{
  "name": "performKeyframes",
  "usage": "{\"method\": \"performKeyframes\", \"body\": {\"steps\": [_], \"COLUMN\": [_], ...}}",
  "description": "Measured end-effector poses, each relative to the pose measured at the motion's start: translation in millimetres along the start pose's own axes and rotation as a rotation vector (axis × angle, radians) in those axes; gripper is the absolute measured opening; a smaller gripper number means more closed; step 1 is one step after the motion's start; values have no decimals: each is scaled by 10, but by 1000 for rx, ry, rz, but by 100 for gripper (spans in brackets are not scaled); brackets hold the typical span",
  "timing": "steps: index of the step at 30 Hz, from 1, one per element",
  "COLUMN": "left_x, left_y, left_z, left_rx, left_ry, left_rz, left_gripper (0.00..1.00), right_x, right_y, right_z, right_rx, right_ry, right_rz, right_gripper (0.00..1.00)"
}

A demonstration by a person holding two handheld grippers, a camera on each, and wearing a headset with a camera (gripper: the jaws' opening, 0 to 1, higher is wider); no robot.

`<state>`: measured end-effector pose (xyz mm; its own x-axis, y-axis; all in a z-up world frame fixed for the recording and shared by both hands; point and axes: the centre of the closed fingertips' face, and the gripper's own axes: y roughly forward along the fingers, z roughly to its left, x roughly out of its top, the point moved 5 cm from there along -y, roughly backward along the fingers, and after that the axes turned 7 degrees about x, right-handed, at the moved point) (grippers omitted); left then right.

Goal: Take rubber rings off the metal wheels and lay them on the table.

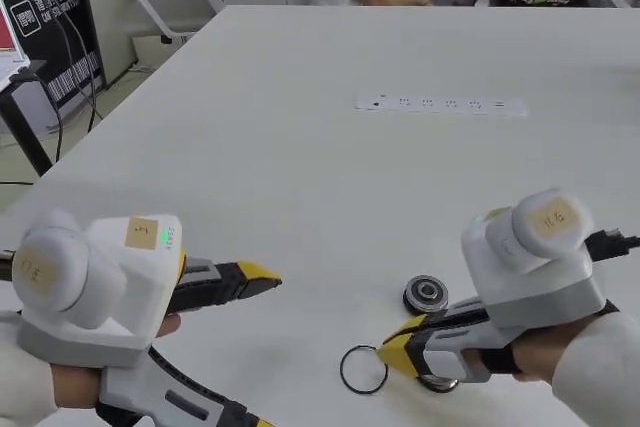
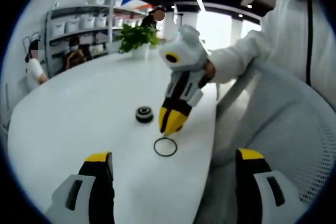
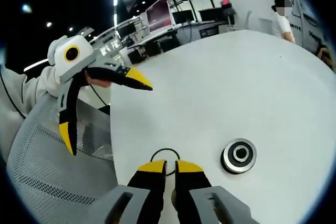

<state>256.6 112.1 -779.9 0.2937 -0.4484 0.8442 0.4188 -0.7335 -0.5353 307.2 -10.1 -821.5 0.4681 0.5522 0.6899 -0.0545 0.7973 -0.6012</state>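
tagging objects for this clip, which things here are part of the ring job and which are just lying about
Job: rubber ring lying flat on the table; metal wheel; shut right gripper at the ring.
Lying about: power strip; potted plant.

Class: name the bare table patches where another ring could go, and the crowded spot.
Free: the wide stretch between power strip and metal wheel; the gap between left tongs and black ring. Crowded: around the right tongs.
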Motion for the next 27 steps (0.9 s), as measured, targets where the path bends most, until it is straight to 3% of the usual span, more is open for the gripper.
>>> {"method": "performKeyframes", "body": {"steps": [10, 27], "left_x": [9, 16], "left_y": [-7, -12], "left_z": [10, 14], "left_rx": [6, 10], "left_ry": [0, 2], "left_rz": [-5, -7], "left_gripper": [98, 97], "right_x": [47, 225], "right_y": [-122, -487], "right_z": [-23, -29], "right_rx": [-25, -64], "right_ry": [-6, 8], "right_rz": [-34, -183], "right_gripper": [8, 15]}}
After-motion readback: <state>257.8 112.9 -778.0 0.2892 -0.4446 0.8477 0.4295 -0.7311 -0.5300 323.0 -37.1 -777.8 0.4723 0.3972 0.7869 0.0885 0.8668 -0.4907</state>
